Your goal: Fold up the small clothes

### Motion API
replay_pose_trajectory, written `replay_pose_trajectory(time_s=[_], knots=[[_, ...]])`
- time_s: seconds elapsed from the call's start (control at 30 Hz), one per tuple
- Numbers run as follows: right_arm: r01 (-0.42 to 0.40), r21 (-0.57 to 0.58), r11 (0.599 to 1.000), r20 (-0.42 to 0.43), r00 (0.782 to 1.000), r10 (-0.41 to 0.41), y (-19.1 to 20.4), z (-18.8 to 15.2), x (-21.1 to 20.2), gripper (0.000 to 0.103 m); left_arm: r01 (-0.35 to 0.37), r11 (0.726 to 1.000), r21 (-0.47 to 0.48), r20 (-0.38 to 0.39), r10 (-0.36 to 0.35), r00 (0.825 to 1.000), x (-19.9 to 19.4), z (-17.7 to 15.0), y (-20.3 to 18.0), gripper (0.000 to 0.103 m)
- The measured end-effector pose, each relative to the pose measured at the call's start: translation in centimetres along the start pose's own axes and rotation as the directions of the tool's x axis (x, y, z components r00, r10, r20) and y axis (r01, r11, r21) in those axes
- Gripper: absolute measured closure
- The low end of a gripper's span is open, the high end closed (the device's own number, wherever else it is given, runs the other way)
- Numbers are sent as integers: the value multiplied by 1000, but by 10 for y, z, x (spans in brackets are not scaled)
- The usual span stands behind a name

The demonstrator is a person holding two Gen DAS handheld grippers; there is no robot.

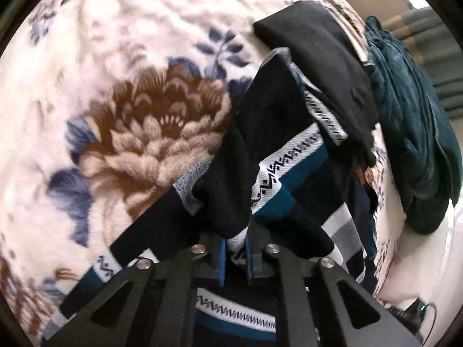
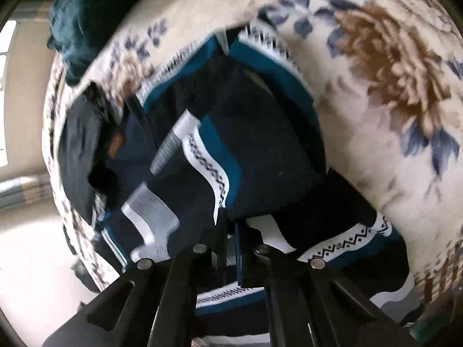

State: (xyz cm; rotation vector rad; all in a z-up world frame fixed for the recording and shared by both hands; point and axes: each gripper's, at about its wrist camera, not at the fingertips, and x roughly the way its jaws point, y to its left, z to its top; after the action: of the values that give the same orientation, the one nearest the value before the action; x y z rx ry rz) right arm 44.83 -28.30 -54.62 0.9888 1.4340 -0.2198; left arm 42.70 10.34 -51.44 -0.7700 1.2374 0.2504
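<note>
Left tool (image 1: 235,256) and right tool (image 2: 231,248) both pinching bunched navy-teal-white patterned socks (image 2: 220,156) over floral blanket (image 1: 101,57).

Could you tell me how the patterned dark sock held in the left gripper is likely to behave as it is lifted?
The sock will probably flop: it already drapes in soft folds around the left gripper. It looks light, being thin knit. It should hardly slip, since the jaws look shut on the fabric, and the fuzzy floral blanket would likely drag at it.
</note>
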Motion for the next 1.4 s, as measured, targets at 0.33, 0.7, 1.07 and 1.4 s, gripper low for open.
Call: replay_pose_trajectory(time_s=[0.33,0.7,1.07,1.4], knots=[[177,-126,976,-130,972,-194,-12,11,-6,91,-15,997,69,-116,23,993,17,6,6,81],[339,-499,797,149,940,-307,79,28,-42,56,-24,999,37,-83,27,996,2,-3,8,67],[343,-497,797,91,934,-344,75,74,26,102,-99,953,288,65,83,994,-37,-4,-48,33],[285,-454,845,94,958,-272,68,89,-9,79,-172,848,501,82,151,985,29,21,-100,33]])
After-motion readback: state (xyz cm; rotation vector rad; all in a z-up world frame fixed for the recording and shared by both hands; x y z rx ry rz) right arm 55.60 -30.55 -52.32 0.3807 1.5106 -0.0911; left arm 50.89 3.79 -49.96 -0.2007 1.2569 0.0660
